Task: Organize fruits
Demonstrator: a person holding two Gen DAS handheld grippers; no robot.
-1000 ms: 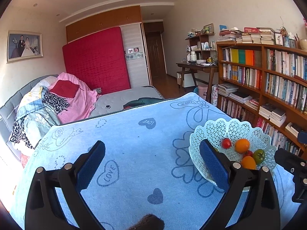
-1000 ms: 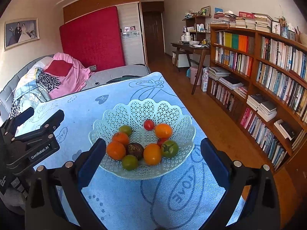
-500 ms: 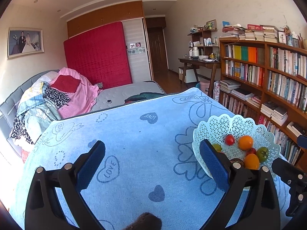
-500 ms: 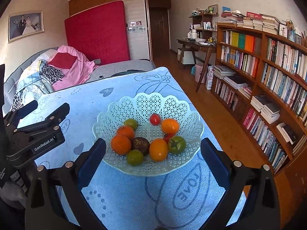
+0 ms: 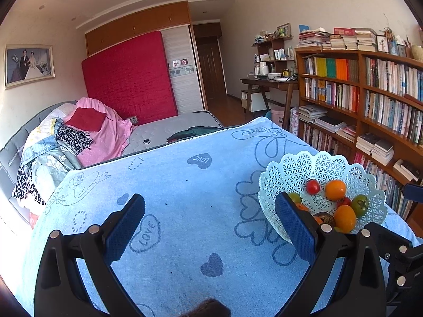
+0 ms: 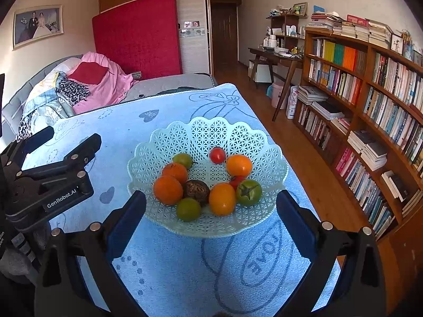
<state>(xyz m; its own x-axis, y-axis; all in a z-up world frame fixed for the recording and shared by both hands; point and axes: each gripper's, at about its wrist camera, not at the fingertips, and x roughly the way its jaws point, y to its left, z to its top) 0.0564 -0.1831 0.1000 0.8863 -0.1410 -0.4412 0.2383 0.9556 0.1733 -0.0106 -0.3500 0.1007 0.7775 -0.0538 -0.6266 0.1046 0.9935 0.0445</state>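
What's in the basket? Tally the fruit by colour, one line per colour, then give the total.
In the basket, by colour:
Orange: 4
Green: 3
Red: 2
Dark brown: 1
Total: 10

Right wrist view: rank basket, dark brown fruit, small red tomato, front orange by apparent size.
1. Basket, by far.
2. Front orange.
3. Dark brown fruit, partly hidden by neighbours, so its gap to the orange is unsure.
4. Small red tomato, also farthest back.
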